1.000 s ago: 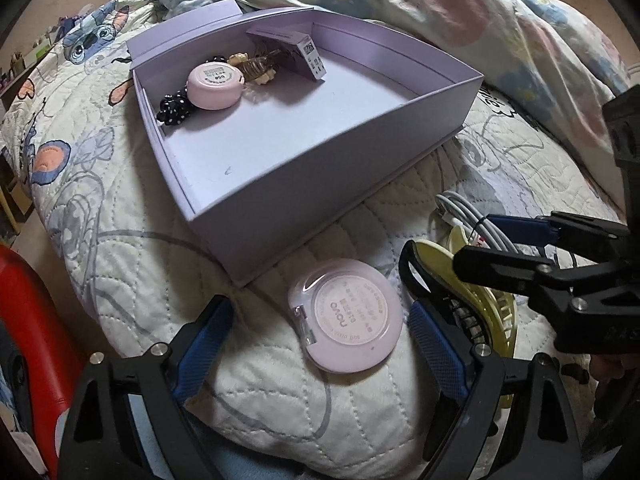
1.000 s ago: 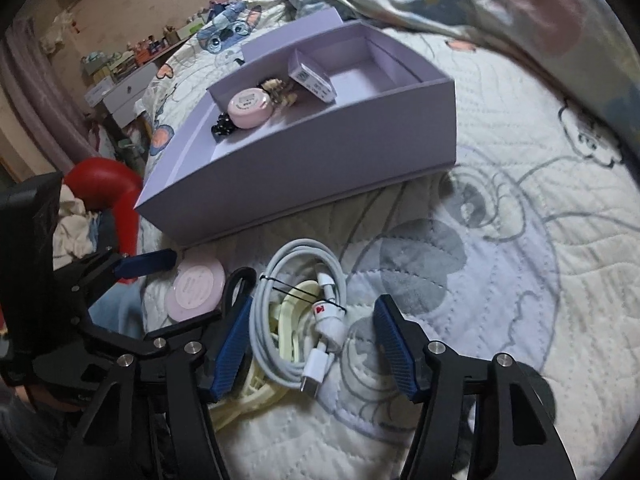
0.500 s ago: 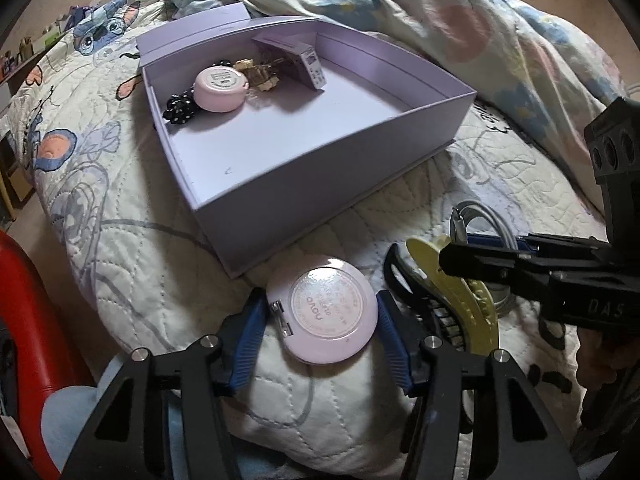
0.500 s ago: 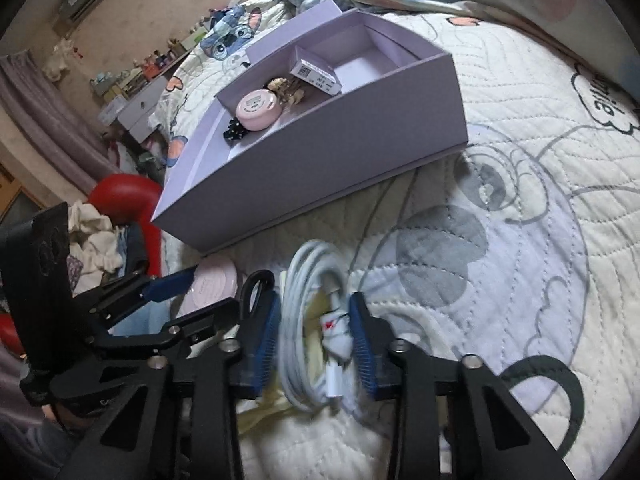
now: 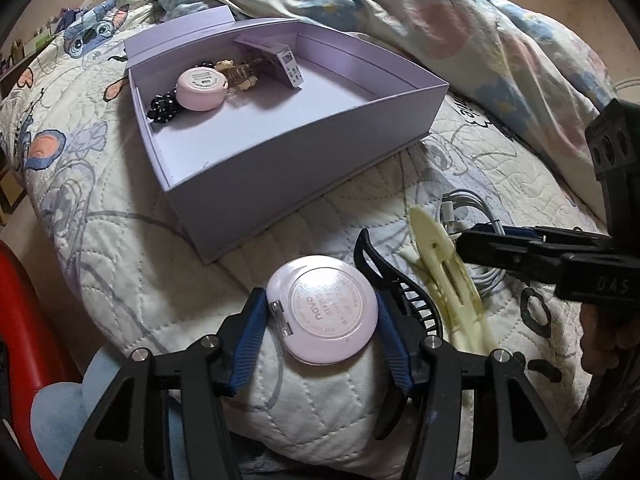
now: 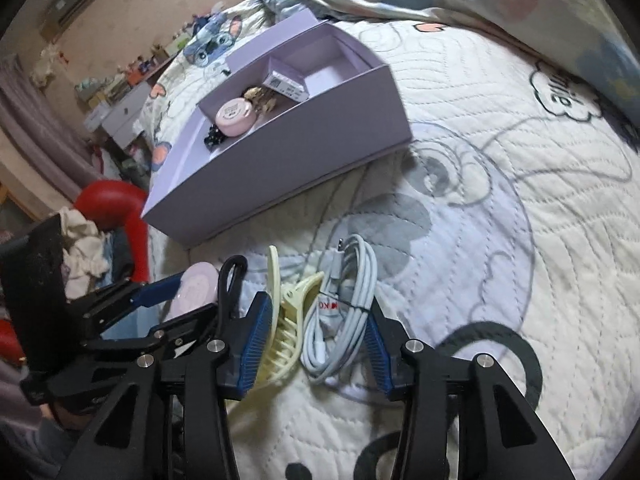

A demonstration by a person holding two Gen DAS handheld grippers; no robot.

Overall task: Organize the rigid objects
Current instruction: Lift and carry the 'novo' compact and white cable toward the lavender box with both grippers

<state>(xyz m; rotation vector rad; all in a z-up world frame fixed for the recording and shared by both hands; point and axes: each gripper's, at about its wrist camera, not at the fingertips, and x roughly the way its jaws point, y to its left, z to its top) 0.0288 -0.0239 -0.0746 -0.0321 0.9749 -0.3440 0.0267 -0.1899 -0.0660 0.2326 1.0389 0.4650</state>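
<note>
The left tongs are clamped on the round pink compact, with both blue pads pressed against its rim at opposite sides; the compact sits low over the quilted bedspread, hinge toward the left pad. The right tongs have just been opening and now stand partly apart, straddling two items at once: the yellow hair claw lies against the left pad and the coiled white cable lies against the right pad. Whether either pad presses on its item cannot be told from the frames. A black hair claw lies on the bedspread between the compact and the yellow hair claw, just beside the right pad of the left tongs. The lilac box stands open on the bed beyond both tongs, well apart from the held compact. Its contents are grouped in the far left corner: a second pink round case, a black beaded accessory touching that case on its near side, a tan hair clip beside the case, and a small lilac carton leaning against the far wall. The remainder of the box floor is bare. A crumpled pastel blanket lies behind the box. A red rounded object stands off the left edge of the bed.
</note>
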